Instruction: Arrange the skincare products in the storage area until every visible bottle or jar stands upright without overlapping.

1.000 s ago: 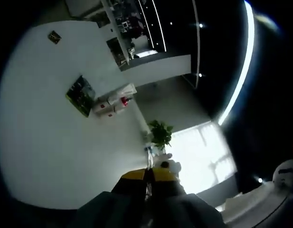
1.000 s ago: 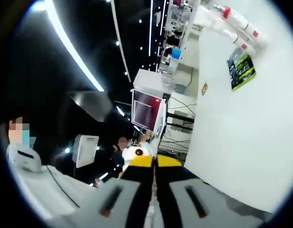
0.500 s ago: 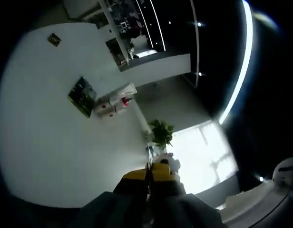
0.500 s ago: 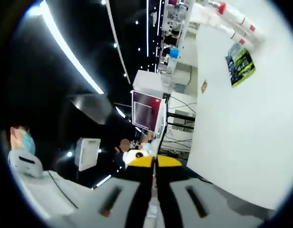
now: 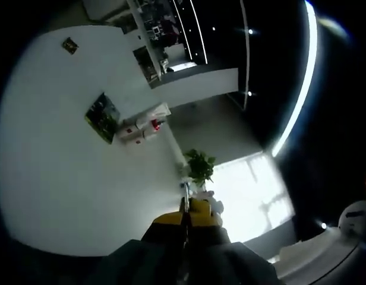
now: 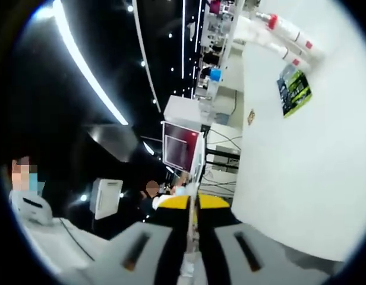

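We are holding the left claw [image 5: 186, 215] with its yellow-tipped jaws pressed together, nothing between them, raised well away from the white desk [image 5: 64, 178]. In the left gripper view the desk is tilting across the left side, and the skincare bottles [image 5: 144, 127], white with red caps and labels, are lying in a small cluster near its far edge, just beside a green and black packet [image 5: 101, 117]. A small dark card [image 5: 69, 45] is sitting further off on the desk, and a potted plant [image 5: 199, 165] is standing beyond the desk edge.

We are keeping the right claw [image 6: 191, 202] narrow too, its jaws meeting and gripping nothing. In the right gripper view the skincare bottles [image 6: 281, 35] are lying on their sides at the top of the desk [image 6: 302, 172], well apart from the claw, with the green and black packet [image 6: 294, 91] near them and the small card [image 6: 251, 116] lower down.
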### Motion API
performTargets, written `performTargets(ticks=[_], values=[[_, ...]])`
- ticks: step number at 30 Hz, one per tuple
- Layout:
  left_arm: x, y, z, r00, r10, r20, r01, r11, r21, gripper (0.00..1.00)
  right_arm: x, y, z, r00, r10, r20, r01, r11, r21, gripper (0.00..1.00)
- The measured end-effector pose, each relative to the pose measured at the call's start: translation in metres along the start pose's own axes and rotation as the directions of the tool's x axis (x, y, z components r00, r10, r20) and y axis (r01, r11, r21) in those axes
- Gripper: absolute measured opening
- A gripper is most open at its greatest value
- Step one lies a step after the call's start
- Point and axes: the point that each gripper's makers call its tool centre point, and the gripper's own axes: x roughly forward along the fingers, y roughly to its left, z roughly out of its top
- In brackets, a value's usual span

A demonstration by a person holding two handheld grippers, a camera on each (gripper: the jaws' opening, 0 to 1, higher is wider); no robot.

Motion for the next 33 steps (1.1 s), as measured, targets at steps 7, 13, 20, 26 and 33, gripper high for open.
performTargets(ticks=[7,13,20,26,33], values=[[-0.009,0.004,0.001,1.0,-0.004,0.028,0.004,1.0,-0.016,0.01,-0.011,-0.005,-0.008,0.999,-0.029,0.029,0.03,0.999,-0.018,0.09],[-0.017,0.014,0.004,0.999,0.003,0.052,0.0,0.998,-0.057,0.01,-0.022,-0.012,-0.014,0.996,-0.072,0.053,0.073,0.997,-0.01,0.1],[-0.022,0.017,0.013,0.998,0.016,0.068,-0.012,0.998,-0.058,0.01,-0.031,-0.024,-0.022,0.988,-0.13,0.084,0.132,0.991,-0.024,0.13],[-0.03,0.022,0.015,0.997,0.026,0.071,-0.021,0.997,-0.068,0.01,-0.032,-0.025,-0.037,0.985,-0.146,0.094,0.15,0.988,-0.033,0.14],[-0.026,0.03,0.018,0.998,0.028,0.058,-0.023,0.996,-0.082,0.01,-0.046,-0.031,-0.036,0.975,-0.165,0.147,0.17,0.985,-0.023,0.15]])
